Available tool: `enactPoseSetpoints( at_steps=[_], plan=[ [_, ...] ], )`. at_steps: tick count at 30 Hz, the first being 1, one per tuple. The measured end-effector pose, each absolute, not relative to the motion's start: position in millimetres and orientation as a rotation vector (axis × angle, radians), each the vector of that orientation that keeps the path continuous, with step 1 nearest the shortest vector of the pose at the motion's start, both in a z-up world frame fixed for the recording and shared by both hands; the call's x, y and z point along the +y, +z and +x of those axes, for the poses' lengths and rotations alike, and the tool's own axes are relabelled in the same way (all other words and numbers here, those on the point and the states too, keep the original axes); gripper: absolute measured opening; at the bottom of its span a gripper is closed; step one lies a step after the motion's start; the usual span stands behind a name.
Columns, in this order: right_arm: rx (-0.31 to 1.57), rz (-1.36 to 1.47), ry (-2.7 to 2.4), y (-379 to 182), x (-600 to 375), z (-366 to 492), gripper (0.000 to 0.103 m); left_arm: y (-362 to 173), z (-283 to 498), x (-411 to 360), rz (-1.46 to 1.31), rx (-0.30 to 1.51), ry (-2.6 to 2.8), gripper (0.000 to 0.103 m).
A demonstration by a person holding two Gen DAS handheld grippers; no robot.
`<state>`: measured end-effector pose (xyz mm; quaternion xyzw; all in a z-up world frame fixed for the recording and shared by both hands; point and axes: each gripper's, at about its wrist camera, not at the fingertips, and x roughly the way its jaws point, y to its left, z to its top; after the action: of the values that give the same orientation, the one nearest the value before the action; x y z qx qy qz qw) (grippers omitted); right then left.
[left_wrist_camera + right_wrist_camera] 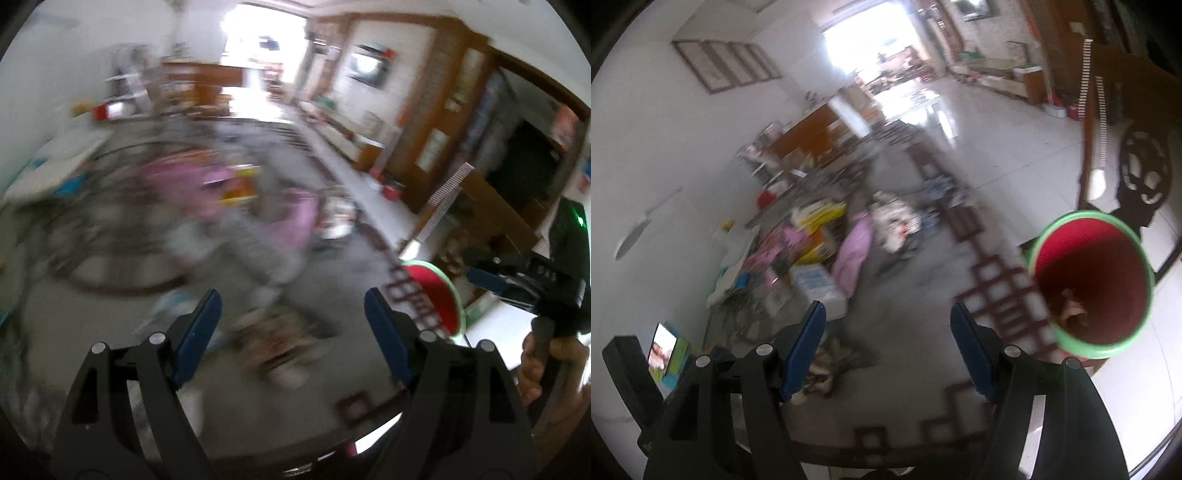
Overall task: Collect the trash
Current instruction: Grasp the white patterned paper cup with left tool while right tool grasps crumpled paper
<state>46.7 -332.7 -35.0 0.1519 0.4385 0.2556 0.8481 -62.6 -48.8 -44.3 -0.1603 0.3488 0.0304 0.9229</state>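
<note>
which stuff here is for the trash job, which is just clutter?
Job:
red bin with green rim, some scraps already inside
crumpled scraps on carpet
left tool, right tool, both open and empty

Lying about:
pink cloth
yellow boxes
phone

Both my grippers, left gripper [293,325] and right gripper [888,338], show black frames with dark blue pads. I see a grey rug [886,391] edged in a dark brown square-fret border. At its right edge stands the bin [1093,284], red inside with a green rim. Along the left edge lie a pink cloth [853,254] and yellow boxes [818,216]. The floor [1015,122] is pale and glossy.
</note>
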Motion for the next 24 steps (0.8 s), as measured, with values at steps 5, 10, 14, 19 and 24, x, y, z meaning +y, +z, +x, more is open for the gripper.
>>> enactPoseSetpoints(
  at_steps=[5,10,14,19,24],
  plan=[
    [0.957,0.253,0.587,-46,-293,37,0.069,-70,-120,11,-0.534,0.764,0.279,0.077],
    [0.944,0.189,0.614,-47,-270,29,0.071,-106,-126,37,-0.644,0.847,0.335,0.077],
    [0.946,0.163,0.598,-50,-269,28,0.071,-126,-120,39,-0.686,0.905,0.322,0.077],
    [0.966,0.149,0.581,-55,-266,31,0.071,-147,-119,41,-0.778,0.943,0.291,0.071],
    [1.011,0.111,0.645,-62,-240,28,0.074,-151,-120,41,-0.797,0.943,0.255,0.047]
  ],
)
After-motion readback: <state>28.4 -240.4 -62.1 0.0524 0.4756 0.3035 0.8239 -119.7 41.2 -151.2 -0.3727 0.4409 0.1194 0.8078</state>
